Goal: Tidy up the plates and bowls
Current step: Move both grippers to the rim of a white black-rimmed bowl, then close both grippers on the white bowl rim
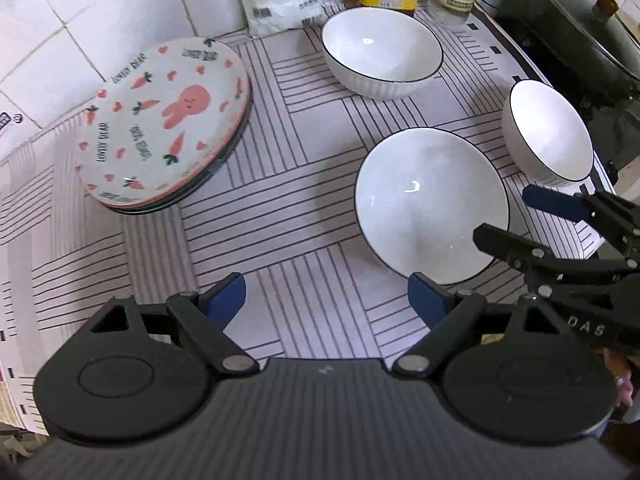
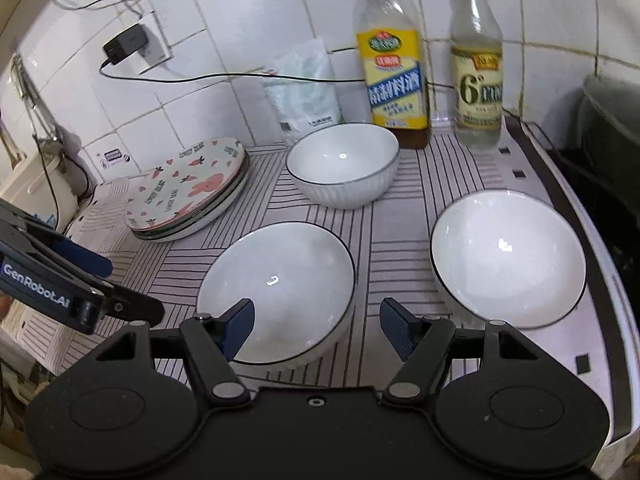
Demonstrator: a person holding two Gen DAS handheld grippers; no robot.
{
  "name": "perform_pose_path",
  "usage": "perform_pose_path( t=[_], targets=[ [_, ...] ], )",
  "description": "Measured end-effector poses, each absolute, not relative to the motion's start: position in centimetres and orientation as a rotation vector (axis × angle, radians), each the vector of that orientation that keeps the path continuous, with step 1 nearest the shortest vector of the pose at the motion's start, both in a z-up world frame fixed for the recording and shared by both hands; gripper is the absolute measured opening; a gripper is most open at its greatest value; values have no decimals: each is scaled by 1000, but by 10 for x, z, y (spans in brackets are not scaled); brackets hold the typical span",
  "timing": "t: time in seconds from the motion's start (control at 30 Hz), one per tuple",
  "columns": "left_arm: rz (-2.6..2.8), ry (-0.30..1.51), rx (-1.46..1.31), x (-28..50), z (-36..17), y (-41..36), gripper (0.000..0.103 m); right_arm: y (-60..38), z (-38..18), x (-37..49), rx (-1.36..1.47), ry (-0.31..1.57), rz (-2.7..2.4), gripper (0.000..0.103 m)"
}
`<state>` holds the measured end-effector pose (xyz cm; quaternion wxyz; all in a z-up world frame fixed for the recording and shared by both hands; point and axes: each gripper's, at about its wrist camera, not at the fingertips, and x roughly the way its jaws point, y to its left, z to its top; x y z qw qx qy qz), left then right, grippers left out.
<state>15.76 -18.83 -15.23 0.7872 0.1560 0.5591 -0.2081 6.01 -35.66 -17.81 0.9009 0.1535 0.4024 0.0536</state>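
**Both tongs wide over the nearest bowl, nothing gripped yet**

Nearest in, the left tongs (image 1: 326,300) hang with blue pads apart over bare striped cloth on the counter (image 1: 280,152), holding nothing. The right tongs (image 2: 316,326) are spread too, empty, their left pad just over the near rim of the wide white ceramic bowl with a thin dark rim (image 2: 276,284), which sits toward the counter's front edge. Beside it, close to the right edge, stands the smaller deep white bowl (image 2: 508,258). Further back sits the ribbed white bowl (image 2: 344,164), then the stack of rabbit-and-carrot printed plates (image 2: 188,188) in the back left corner. Two glass bottles (image 2: 396,84) line the back edge.

The risk, as I read it: a pad landing on that glazed rim could tip or skid the bowl toward its neighbour, and ceramic chips. With both tongs crowding one bowl, they could clash.
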Motion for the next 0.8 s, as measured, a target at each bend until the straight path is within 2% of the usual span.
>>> perform_pose_path(
  t=[0.2,0.4,0.43,0.47,0.5,0.57,0.63,0.7,0.8],
  targets=[
    [-445,1216,312,166,-171,-200,88,-360,-196,61,363,838,109,74],
    [-436,1229,262,177,-184,-204,82,-365,-208,66,413,845,103,70],
    [-437,1230,259,177,-186,-204,76,-366,-209,67,418,844,100,67],
    [-441,1235,251,179,-188,-205,65,-366,-210,68,421,844,97,65],
    [-447,1244,246,180,-189,-206,58,-366,-211,69,426,846,94,58],
    [-483,1258,233,178,-192,-207,29,-367,-213,69,452,842,89,50],
    [-523,1247,233,173,-189,-210,18,-370,-215,70,516,842,99,34],
    [-520,1229,263,166,-187,-215,17,-374,-217,69,586,843,87,28],
    [-507,1219,276,162,-187,-217,17,-368,-215,71,573,854,55,26]
  ],
)
